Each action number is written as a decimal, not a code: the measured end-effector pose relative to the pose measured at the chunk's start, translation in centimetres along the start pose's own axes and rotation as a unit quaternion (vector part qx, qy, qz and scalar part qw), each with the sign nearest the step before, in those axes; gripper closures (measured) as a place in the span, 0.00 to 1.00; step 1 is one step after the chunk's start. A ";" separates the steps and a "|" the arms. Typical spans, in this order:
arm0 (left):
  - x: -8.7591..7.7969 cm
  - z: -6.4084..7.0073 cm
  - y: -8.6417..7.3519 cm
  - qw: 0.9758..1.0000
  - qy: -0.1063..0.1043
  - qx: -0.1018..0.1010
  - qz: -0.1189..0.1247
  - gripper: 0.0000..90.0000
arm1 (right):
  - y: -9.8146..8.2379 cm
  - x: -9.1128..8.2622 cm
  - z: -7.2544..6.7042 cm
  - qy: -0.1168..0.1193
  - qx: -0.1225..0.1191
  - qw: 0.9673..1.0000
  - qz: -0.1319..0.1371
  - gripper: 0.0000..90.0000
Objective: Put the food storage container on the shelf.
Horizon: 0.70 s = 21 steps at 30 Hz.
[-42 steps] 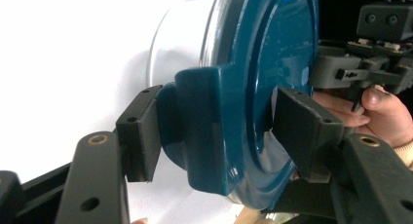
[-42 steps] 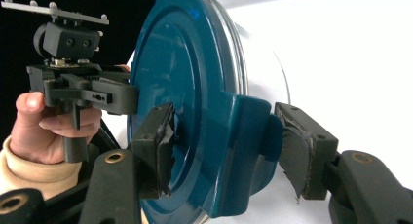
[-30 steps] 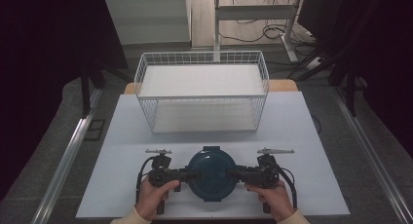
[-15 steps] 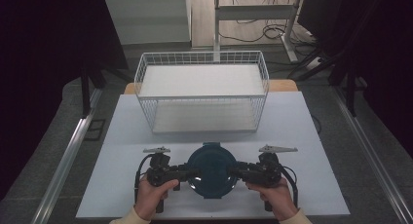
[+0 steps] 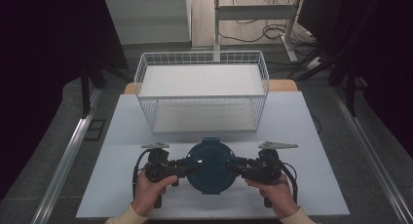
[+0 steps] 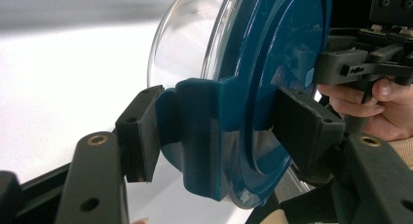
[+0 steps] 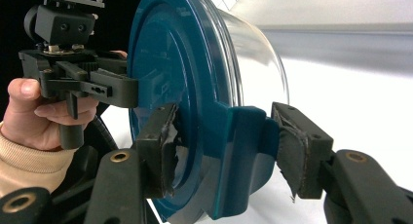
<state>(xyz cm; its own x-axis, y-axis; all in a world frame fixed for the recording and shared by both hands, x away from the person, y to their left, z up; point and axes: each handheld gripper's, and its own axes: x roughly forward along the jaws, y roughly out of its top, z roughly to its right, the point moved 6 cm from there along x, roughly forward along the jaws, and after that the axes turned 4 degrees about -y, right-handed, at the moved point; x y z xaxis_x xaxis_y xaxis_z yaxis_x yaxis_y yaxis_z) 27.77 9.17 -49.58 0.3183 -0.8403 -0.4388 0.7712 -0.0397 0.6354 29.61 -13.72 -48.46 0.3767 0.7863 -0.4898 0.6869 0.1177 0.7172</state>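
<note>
**Container between two grippers, basket behind**

On the table (image 5: 122,136), the lidded container (image 5: 212,165) sits near the front edge, with the left gripper (image 5: 187,168) at its left side and the right gripper (image 5: 234,167) at its right. The wire basket (image 5: 202,95) stands behind.

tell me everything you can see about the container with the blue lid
The container is a round clear bowl, glass or plastic by its look, closed with a dark teal plastic lid that has a raised ring and clip tabs on opposite sides. It sits lid-up near the front of the white table, in front of the wire basket. The left gripper and right gripper each clamp one tab, pads pressing both faces. Whether it rests on the table or is lifted is unclear.
</note>
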 end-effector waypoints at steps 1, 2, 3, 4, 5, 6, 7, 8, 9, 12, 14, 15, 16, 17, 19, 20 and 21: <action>0.0 0.0 0.0 1.000 0.000 0.000 0.000 0.42 | 0.1 0.0 -0.1 0.000 -0.002 1.000 0.001 0.50; -0.2 0.0 0.2 1.000 0.001 0.002 0.001 0.42 | 0.3 0.0 -0.1 0.000 -0.004 1.000 0.001 0.50; -0.2 0.0 0.2 1.000 0.001 0.002 0.001 0.42 | 0.3 0.0 -0.1 0.000 -0.004 1.000 0.001 0.50; -0.3 0.1 0.4 1.000 0.002 0.005 0.002 0.42 | 0.5 0.1 -0.3 0.001 -0.005 1.000 0.000 0.50; -0.4 0.1 0.5 1.000 0.003 0.006 0.002 0.42 | 0.6 0.1 -0.3 0.001 -0.008 1.000 0.002 0.50; -0.5 0.1 0.7 1.000 0.003 0.006 0.004 0.41 | 0.7 0.1 -0.3 0.001 -0.009 1.000 0.001 0.50; -0.5 0.1 0.7 1.000 0.003 0.006 0.004 0.41 | 0.9 0.1 -0.4 0.001 -0.010 1.000 0.002 0.50; -0.6 0.2 1.0 1.000 0.004 0.009 0.004 0.41 | 1.0 0.1 -0.4 0.000 -0.013 1.000 0.004 0.50; -0.6 0.2 1.0 1.000 0.004 0.009 0.004 0.41 | 1.2 0.0 -0.5 0.000 -0.014 1.000 0.004 0.50; -0.7 0.4 1.7 1.000 0.006 0.019 0.006 0.41 | 1.7 -0.1 -0.5 -0.001 -0.018 1.000 0.009 0.50; -0.6 0.4 1.9 1.000 0.007 0.020 0.007 0.41 | 1.8 -0.1 -0.5 -0.001 -0.018 1.000 0.010 0.50; -0.6 0.4 2.0 1.000 0.006 0.022 0.006 0.41 | 2.0 -0.2 -0.5 -0.001 -0.019 1.000 0.011 0.50; -0.6 0.5 2.2 1.000 0.007 0.022 0.007 0.41 | 2.1 -0.2 -0.5 -0.001 -0.019 1.000 0.012 0.50; -0.6 0.5 2.3 1.000 0.006 0.022 0.007 0.41 | 2.2 -0.3 -0.4 -0.002 -0.019 1.000 0.012 0.50; -0.5 0.5 2.5 1.000 0.006 0.021 0.008 0.41 | 2.4 -0.3 -0.4 -0.002 -0.017 1.000 0.012 0.50; -0.5 0.5 2.8 1.000 0.006 0.023 0.008 0.41 | 2.7 -0.3 -0.3 -0.003 -0.019 1.000 0.013 0.50; -0.5 0.5 2.8 1.000 0.006 0.023 0.008 0.41 | 2.7 -0.3 -0.3 -0.003 -0.019 1.000 0.013 0.50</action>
<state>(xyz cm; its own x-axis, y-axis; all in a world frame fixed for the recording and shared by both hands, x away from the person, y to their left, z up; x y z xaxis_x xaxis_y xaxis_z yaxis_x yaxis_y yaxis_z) 29.48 9.25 -47.28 0.3363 -0.8346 -0.4362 0.7403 -0.0520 0.6703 31.15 -13.48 -46.19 0.3974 0.7863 -0.4732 0.6521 0.1209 0.7484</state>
